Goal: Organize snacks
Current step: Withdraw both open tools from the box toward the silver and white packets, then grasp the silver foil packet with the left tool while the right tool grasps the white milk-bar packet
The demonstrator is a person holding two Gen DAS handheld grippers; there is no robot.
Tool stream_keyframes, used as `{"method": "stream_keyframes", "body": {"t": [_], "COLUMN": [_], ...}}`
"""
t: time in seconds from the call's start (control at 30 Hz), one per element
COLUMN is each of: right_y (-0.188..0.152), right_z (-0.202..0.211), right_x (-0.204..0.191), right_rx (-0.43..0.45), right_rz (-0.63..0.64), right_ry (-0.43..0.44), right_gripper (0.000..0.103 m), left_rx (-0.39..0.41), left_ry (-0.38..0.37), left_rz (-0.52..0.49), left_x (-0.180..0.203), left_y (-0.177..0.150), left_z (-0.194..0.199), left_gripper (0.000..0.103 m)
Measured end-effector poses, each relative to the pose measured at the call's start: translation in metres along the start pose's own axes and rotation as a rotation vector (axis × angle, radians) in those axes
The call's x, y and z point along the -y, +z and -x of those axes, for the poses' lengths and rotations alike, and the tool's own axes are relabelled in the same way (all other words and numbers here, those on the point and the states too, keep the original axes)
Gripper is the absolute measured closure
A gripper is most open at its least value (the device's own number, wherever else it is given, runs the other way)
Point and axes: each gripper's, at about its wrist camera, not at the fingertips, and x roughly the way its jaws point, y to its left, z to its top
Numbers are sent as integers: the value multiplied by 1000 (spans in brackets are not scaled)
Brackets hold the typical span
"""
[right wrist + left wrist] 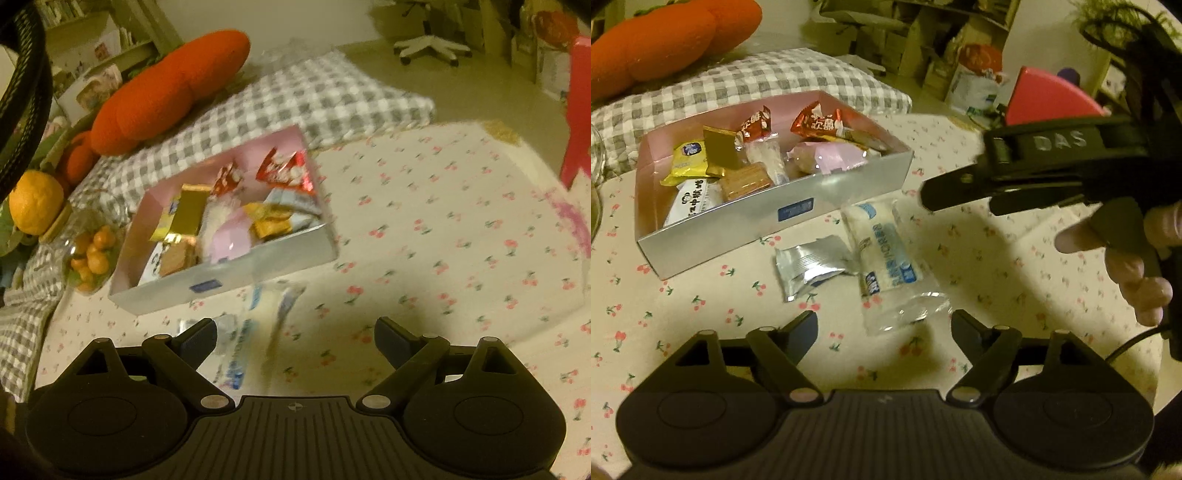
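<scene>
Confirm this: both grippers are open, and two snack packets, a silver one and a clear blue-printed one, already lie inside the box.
Not quite. The silver packet and the clear blue-printed packet lie on the tablecloth in front of the box, not inside it, as the left wrist view shows. The left gripper and right gripper are indeed open.

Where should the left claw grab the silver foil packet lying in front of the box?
Probably the crimped near end of the silver foil packet, coming from above with the left claw, which is open. It lies flat on the tablecloth, apart from the box, though the white-and-blue packet touches its right edge.
</scene>
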Motion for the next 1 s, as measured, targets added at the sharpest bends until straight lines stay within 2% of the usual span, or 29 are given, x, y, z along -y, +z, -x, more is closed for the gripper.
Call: {"method": "stream_keyframes", "body": {"t": [0.23, 0.4, 0.67, 0.87, 0.93, 1.0], "right_y": [-9, -18, -12, -9, -7, -5], "right_z": [-36, -45, -25, -15, -14, -15], "right_x": [-24, -27, 18, 30, 32, 33], "right_rx": [-78, -84, -84, -73, -71, -69], "right_rz": [66, 198, 109, 74, 67, 65], "right_ry": [-47, -103, -140, -112, -100, -85], "right_gripper": [9, 9, 9, 9, 9, 9], "left_rx": [-53, -57, 8, 77, 95, 108], "left_ry": [65, 115, 192, 254, 257, 244], "left_rz": [-13, 4, -3, -126, -127, -115], "left_x": [-12, -23, -23, -11, -12, -13], "left_y": [-6, -8, -2, 8, 9, 12], "left_z": [3, 4, -6, -22, -23, -24], "left_gripper": [24, 24, 26, 27, 31, 38]}}
